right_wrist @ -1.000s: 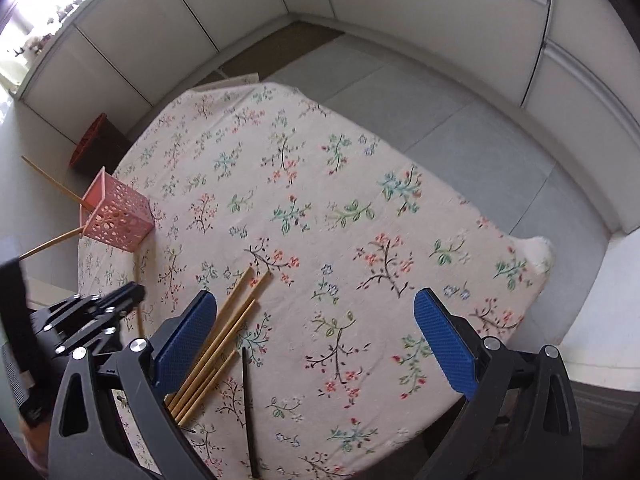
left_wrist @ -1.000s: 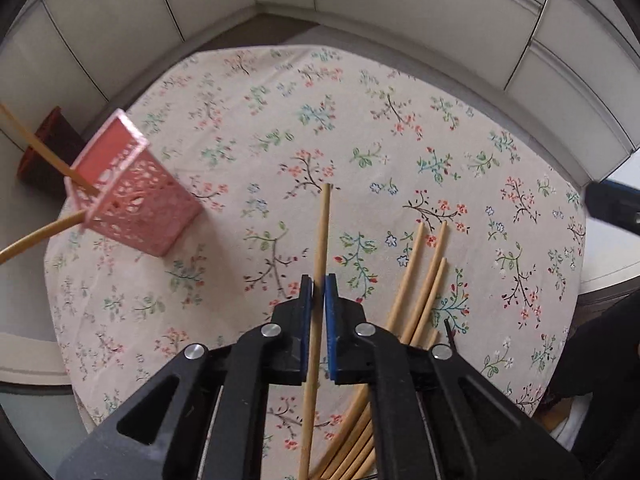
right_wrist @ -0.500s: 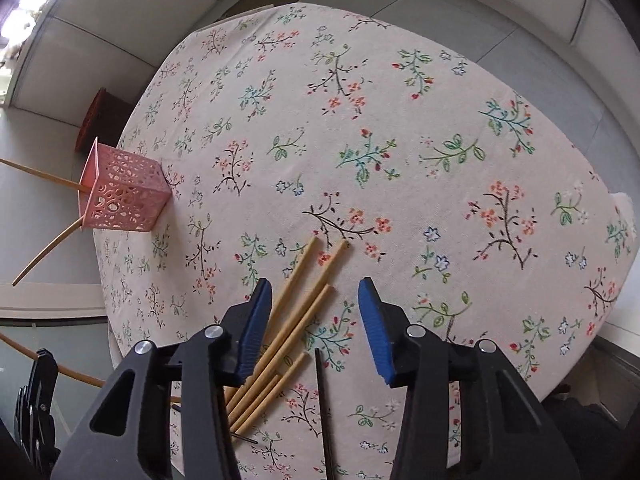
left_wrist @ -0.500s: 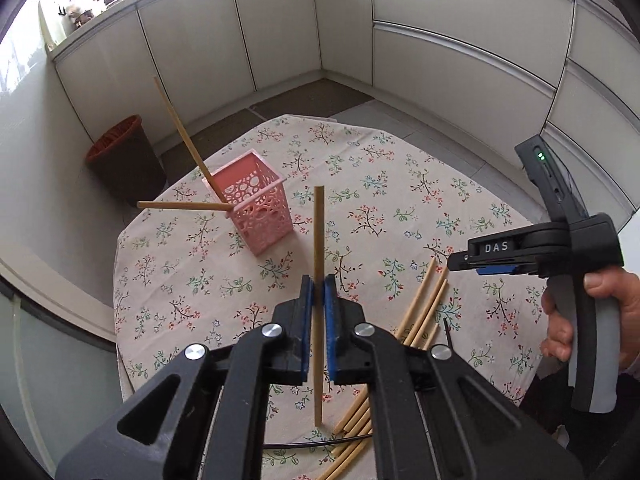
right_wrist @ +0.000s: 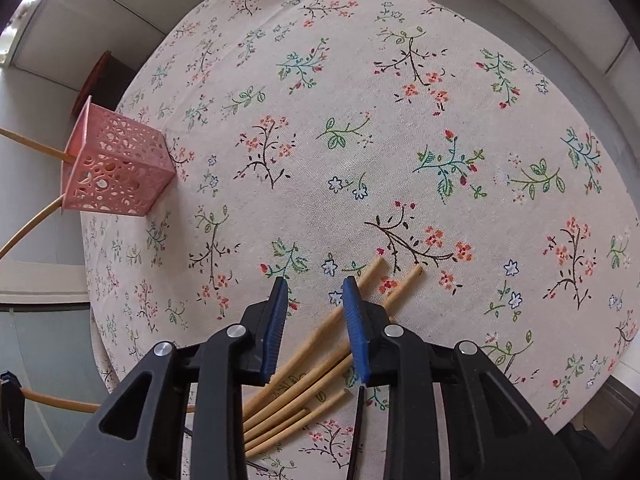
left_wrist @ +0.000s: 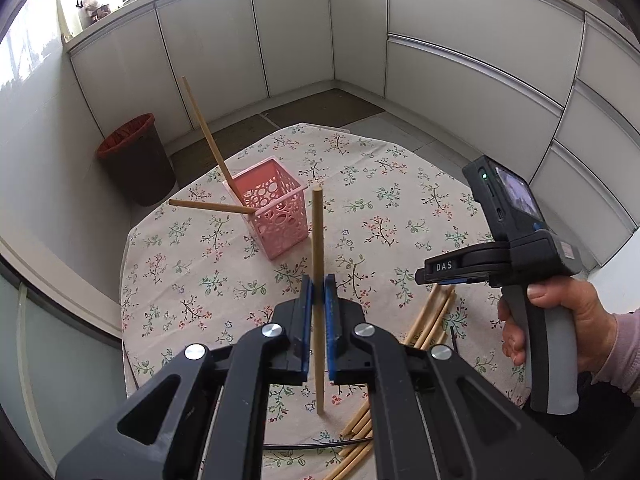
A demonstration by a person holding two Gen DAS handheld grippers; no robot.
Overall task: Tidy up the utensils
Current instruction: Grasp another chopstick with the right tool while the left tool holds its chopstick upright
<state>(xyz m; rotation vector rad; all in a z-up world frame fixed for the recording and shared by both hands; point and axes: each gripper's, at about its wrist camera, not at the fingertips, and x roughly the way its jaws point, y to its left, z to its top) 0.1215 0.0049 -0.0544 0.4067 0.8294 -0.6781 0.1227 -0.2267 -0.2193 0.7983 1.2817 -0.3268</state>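
Observation:
My left gripper [left_wrist: 319, 285] is shut on a wooden chopstick [left_wrist: 318, 240] and holds it upright above the table, just in front of the pink perforated basket [left_wrist: 276, 216]. Two chopsticks [left_wrist: 206, 136] lean out of that basket. My right gripper [right_wrist: 314, 292] is partly open and hovers low over a pile of several loose wooden chopsticks [right_wrist: 308, 384]; one stick runs between its jaws without being pinched. The pile also shows in the left wrist view [left_wrist: 430, 318]. The basket also shows in the right wrist view [right_wrist: 114, 168] at far left.
The round table has a floral cloth [right_wrist: 400, 140]. A thin black stick [right_wrist: 354, 432] lies beside the pile. A dark bin with a red rim [left_wrist: 136, 160] stands on the floor behind the table. White cabinets [left_wrist: 460, 60] ring the room.
My left gripper has raised the chopstick upright and drawn back, bringing the basket ahead of it. My right gripper has narrowed from wide open and dropped down over the pile of chopsticks.

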